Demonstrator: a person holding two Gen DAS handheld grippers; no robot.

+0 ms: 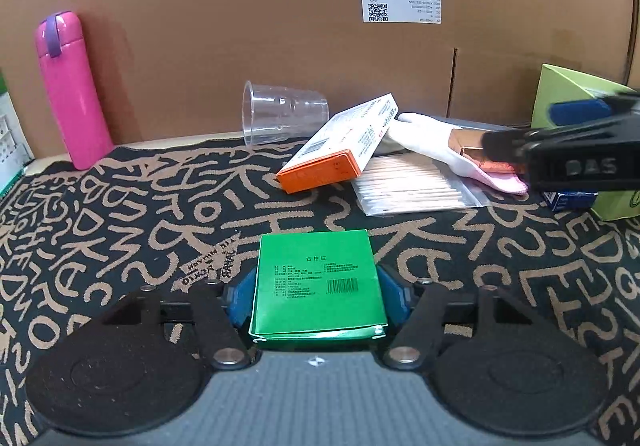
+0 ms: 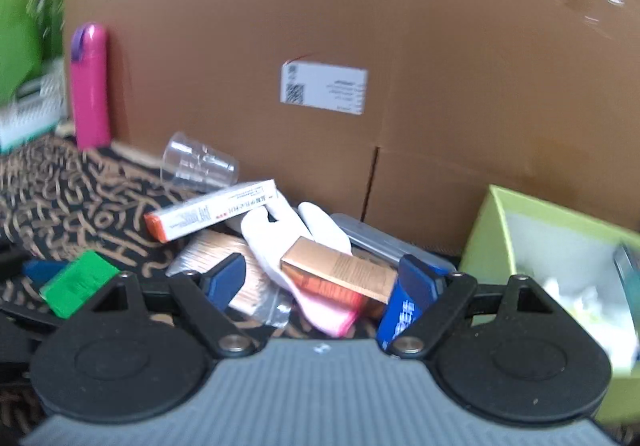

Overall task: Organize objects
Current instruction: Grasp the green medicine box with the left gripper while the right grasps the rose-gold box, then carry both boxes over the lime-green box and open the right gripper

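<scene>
My left gripper [image 1: 318, 292] is shut on a flat green box [image 1: 318, 286] just above the patterned cloth; the box also shows in the right wrist view [image 2: 78, 283]. My right gripper [image 2: 326, 276] is open around a copper-coloured box [image 2: 340, 272] that lies on a white and pink glove [image 2: 304, 246]; its fingers [image 2: 226, 276] stand apart from the box. The right gripper shows at the right edge of the left wrist view [image 1: 576, 150]. An orange-ended white box [image 1: 340, 152] leans on a bag of cotton swabs [image 1: 416, 186].
A light green open box [image 2: 556, 246] stands at the right. A clear plastic cup [image 1: 282, 112] lies on its side by the cardboard wall [image 1: 280, 26]. A pink bottle [image 1: 72, 90] stands at the left. A blue box [image 2: 402, 316] and a grey tin [image 2: 384, 238] lie near the glove.
</scene>
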